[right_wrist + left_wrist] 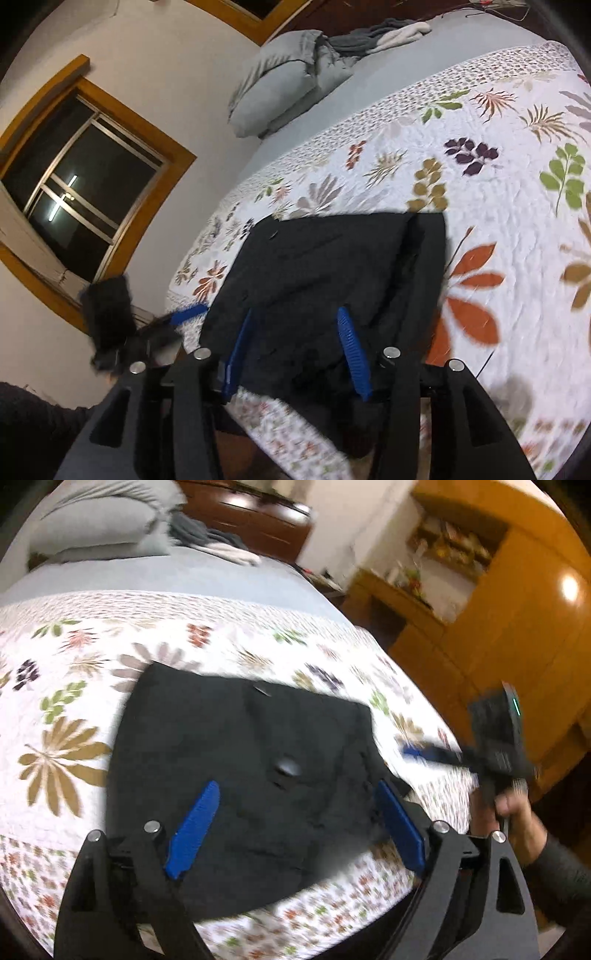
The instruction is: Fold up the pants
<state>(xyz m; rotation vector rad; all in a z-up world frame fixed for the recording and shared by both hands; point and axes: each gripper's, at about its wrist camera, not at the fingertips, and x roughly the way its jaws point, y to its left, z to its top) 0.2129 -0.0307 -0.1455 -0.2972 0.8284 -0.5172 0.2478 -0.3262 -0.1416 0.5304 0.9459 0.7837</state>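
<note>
Warm indoor light, glare spot on the wooden wardrobe [569,587], dark window [79,195], heavy motion blur, fisheye bending with black corners.

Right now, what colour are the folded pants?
Black pants, clearest in the right wrist view.

Floral quilt [74,709] over bed; grey pillows [280,96] at head; wood-framed window [85,192]; wooden cabinets [517,620].

Matt black cloth pants [236,775] on quilted bedspread [74,709].
</note>
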